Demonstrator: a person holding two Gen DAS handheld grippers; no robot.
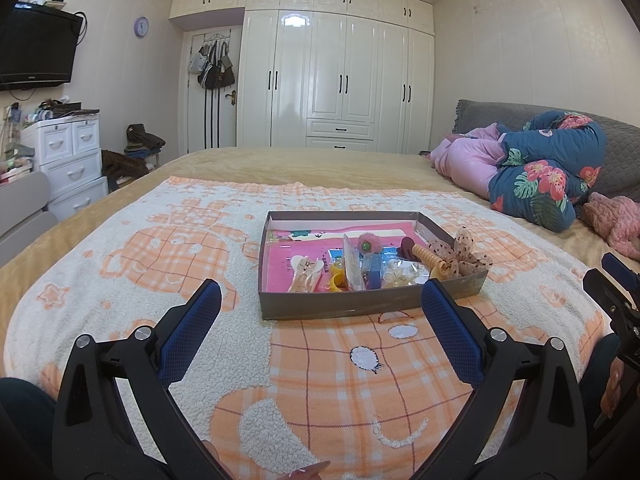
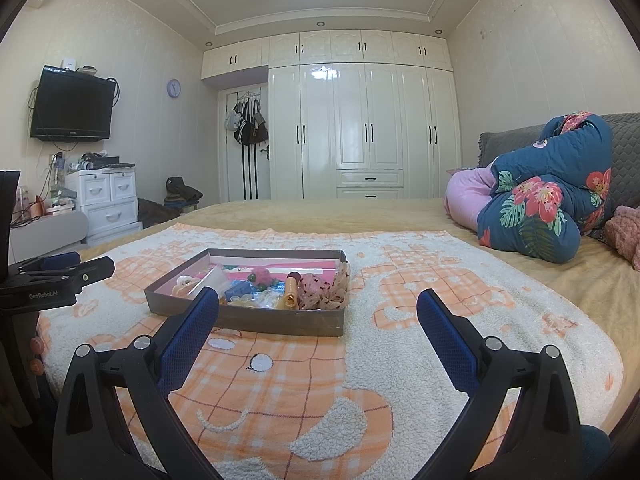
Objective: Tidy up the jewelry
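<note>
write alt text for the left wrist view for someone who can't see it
An open left gripper hovers empty over an orange-and-white checked blanket on a bed, pointing at a shallow grey box filled with hair accessories and trinkets. The right gripper shows at the right edge; white wardrobes stand behind.

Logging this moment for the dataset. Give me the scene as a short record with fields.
setting: bedroom, bed covered by an orange and white blanket
tray: grey box on the blanket, open, no lid seen
tray contents: hair accessories and small items, among them a dotted bow, a spiral hair tie, a pink pompom
left gripper: open, empty, short of the tray
right gripper: open, empty, short of the tray
background: white wardrobe, TV, folded quilt
</note>
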